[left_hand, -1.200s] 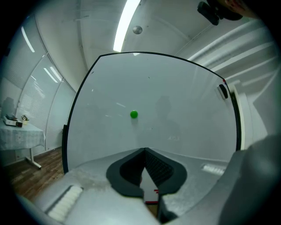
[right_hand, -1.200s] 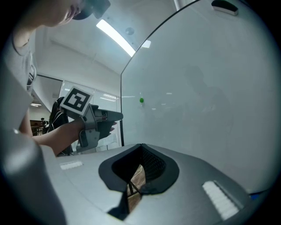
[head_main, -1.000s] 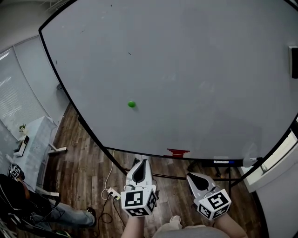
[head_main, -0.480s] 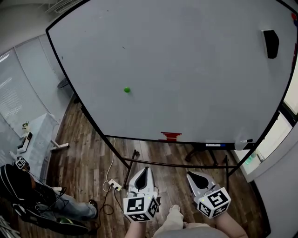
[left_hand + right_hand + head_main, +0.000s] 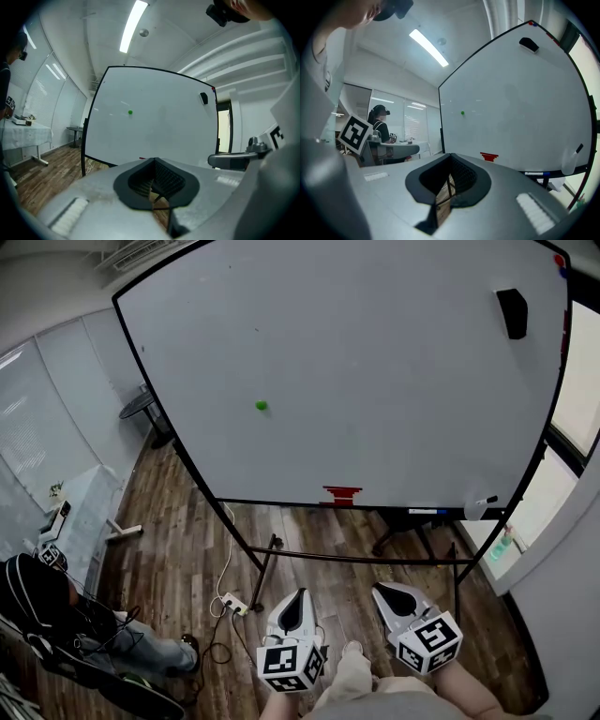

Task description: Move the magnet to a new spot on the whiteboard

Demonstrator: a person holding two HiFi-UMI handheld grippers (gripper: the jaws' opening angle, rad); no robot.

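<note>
Green dot on white: that's the magnet point(image 5: 262, 406), stuck left of centre on the whiteboard point(image 5: 394, 381) and well apart from both tools. The left gripper point(image 5: 292, 608) hangs low by the person's body with its jaws pressed together on nothing, and the right gripper point(image 5: 394, 601) beside it looks the same, closed and empty. So the reach hasn't begun, by my reading. To do it well, pick one tool and spread its jaws before arriving. Come at the magnet square to the board and pinch its sides rather than its face, so it peels off cleanly. Compared with a second ago, the board sits farther off and more of it shows. The black eraser point(image 5: 512, 312) has swung fully into view top right, and both grippers have dropped lower in the head view.
</note>
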